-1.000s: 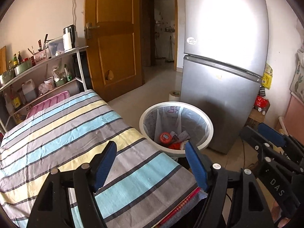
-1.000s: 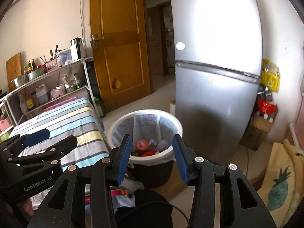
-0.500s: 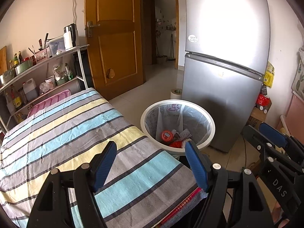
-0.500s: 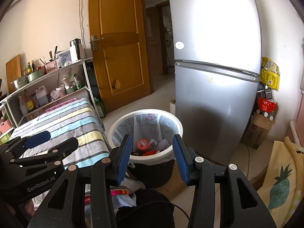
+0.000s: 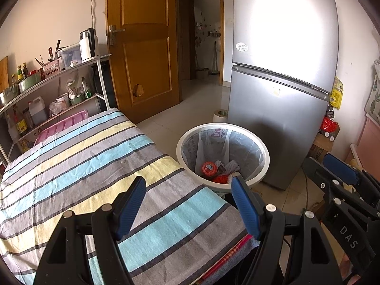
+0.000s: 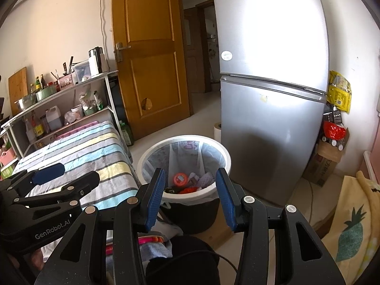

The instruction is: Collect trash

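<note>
The left claw point(image 5: 188, 204) is spread wide and holds nothing, hovering above the striped cloth point(image 5: 95, 166) of the worktop. The right claw point(image 6: 190, 191) is likewise released and empty, raised over the floor, aimed at the bin point(image 6: 223, 156). This round white-rimmed bin, lined with a thin plastic bag, stands beside the smooth grey fridge point(image 6: 273, 118) and contains the trash point(image 6: 181, 179): a red lid, crumpled wrappers.

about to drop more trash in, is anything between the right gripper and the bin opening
Nothing visible does. The right gripper is open and empty, and the trash bin shows between its fingers with its mouth uncovered, trash already inside. The striped table lies off to the left.
</note>
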`<action>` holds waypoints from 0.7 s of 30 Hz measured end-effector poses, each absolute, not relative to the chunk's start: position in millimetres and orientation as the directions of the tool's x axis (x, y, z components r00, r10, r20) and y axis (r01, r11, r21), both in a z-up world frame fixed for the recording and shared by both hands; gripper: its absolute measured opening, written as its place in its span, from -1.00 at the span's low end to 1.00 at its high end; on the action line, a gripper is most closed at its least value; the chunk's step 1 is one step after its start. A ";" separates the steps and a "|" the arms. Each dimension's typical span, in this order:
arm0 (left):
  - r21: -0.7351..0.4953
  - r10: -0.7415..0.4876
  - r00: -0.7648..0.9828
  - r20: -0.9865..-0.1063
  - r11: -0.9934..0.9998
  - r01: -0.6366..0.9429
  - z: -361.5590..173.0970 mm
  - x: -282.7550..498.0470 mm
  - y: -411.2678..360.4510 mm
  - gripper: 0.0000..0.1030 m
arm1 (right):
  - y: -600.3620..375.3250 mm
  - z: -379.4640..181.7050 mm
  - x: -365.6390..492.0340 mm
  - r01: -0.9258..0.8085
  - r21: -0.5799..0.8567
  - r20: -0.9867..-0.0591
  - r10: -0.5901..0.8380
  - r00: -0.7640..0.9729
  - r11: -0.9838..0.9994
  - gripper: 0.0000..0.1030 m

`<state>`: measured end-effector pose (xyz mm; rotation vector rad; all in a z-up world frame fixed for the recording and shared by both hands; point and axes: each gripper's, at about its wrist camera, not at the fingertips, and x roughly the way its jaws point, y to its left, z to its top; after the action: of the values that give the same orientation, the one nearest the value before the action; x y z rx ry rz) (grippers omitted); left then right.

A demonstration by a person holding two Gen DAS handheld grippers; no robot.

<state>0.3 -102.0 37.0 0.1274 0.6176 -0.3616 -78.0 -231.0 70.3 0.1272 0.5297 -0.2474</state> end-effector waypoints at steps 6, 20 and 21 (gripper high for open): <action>0.010 -0.293 0.755 -0.587 0.930 0.368 38.0 0.3 -101.7 0.48 | -231.2 69.6 -76.7 0.262 0.056 -0.518 -0.196 0.833 0.963 -0.12; 0.012 -0.291 0.755 -0.588 0.930 0.368 38.7 0.3 -101.5 0.48 | -230.7 68.7 -76.6 0.259 0.057 -0.516 -0.193 0.834 0.964 -0.12; 0.013 -0.289 0.754 -0.590 0.930 0.367 39.0 0.0 -101.3 0.49 | -230.2 68.3 -76.5 0.259 0.056 -0.517 -0.194 0.834 0.964 -0.12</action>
<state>0.0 -101.3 39.0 0.1310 0.6209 -0.3593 -76.5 -230.2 68.3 0.1253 0.5339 -0.2404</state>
